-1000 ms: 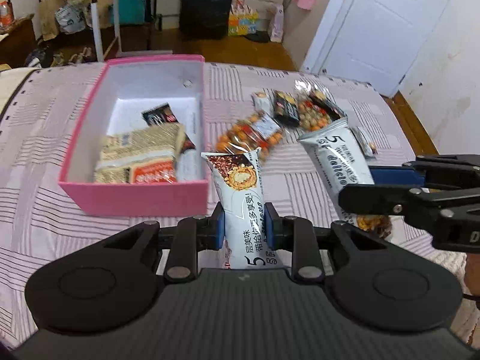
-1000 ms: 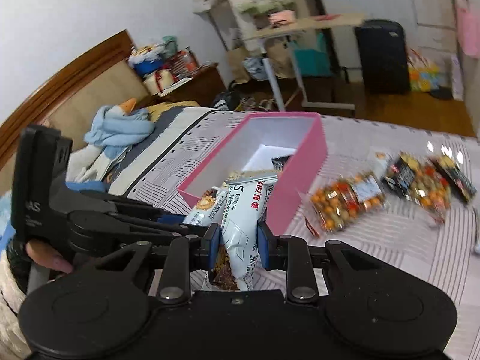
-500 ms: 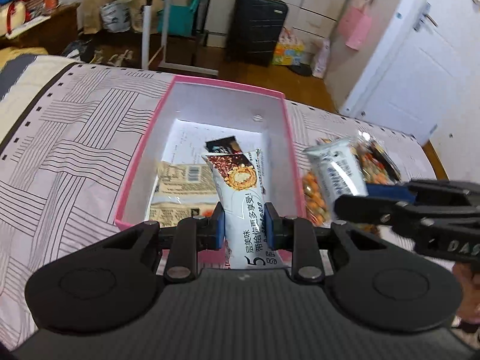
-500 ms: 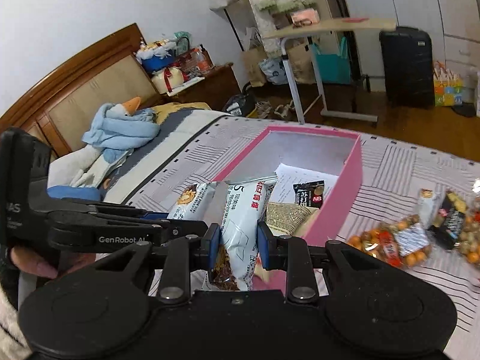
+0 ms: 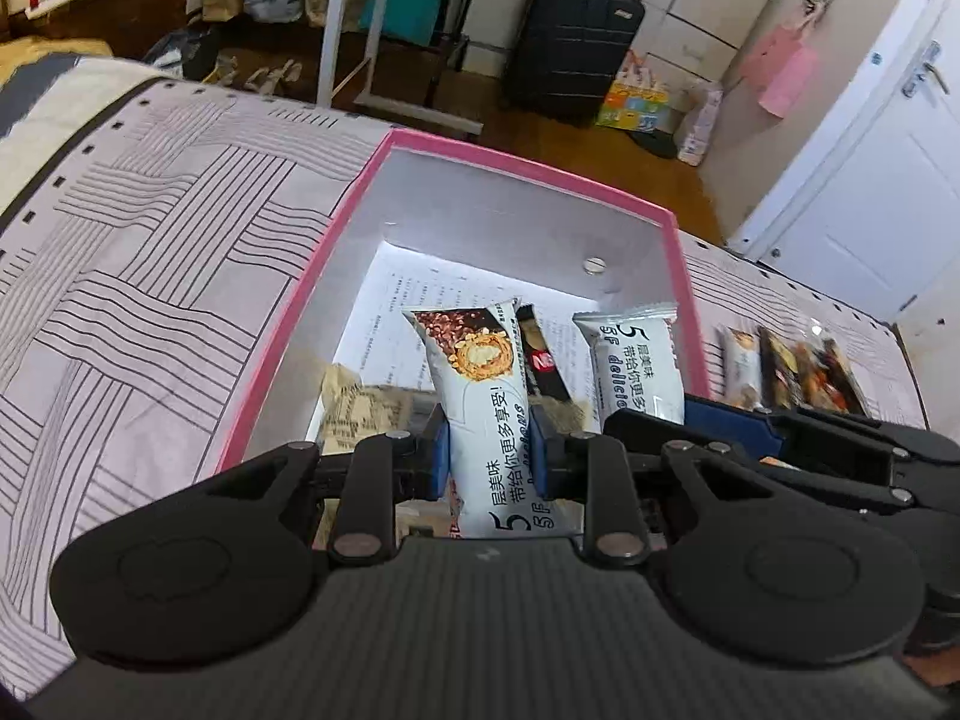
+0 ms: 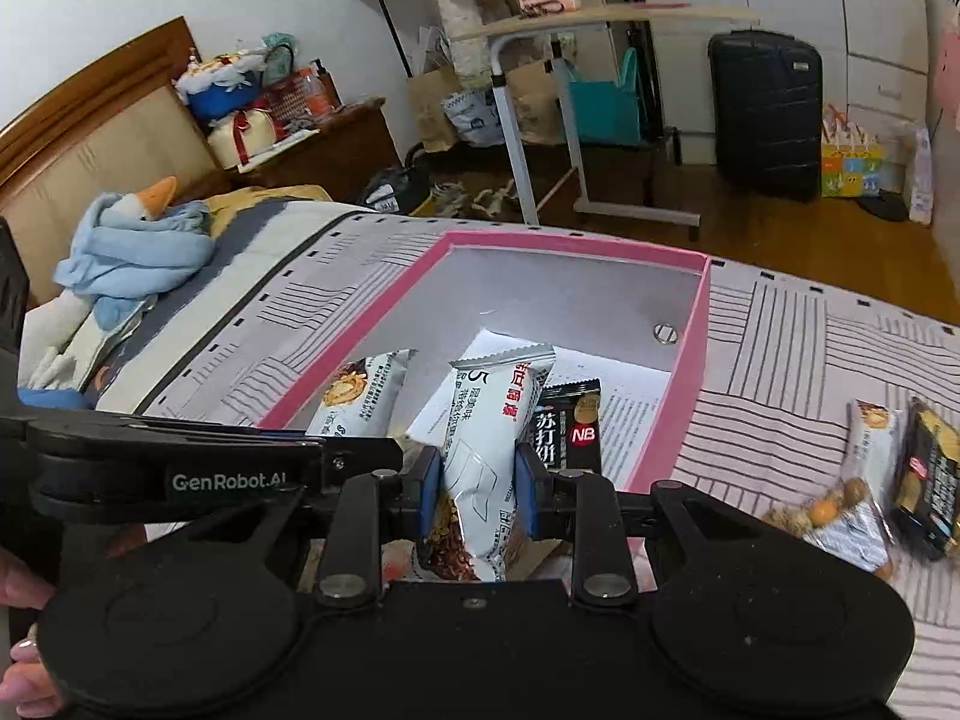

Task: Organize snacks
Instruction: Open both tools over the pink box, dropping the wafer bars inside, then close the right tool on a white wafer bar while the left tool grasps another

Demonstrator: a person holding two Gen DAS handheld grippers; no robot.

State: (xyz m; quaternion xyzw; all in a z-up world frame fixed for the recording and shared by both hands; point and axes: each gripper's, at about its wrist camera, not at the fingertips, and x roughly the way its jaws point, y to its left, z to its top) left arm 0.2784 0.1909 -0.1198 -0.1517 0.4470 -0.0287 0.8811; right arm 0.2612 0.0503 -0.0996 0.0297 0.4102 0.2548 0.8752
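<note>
a striped bedspread [image 5: 150,312] carried the pink box [image 5: 282,336] in a cluttered bedroom. above it, 2 grippers angled down: left gripper [image 5: 489,456] pinched a wafer bar [image 5: 480,396], right gripper [image 6: 477,483] another bar [image 6: 486,438], apparently identical.

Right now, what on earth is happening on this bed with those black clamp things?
A person is tidying snacks into a pink box on the bed. Each hand works a hand-held gripper: the left hand-held gripper is clamped on a white snack bar, the right hand-held gripper on another white snack bar. Both bars hang over the box, not yet released. More snack packets lie on the bedspread beside it.
</note>
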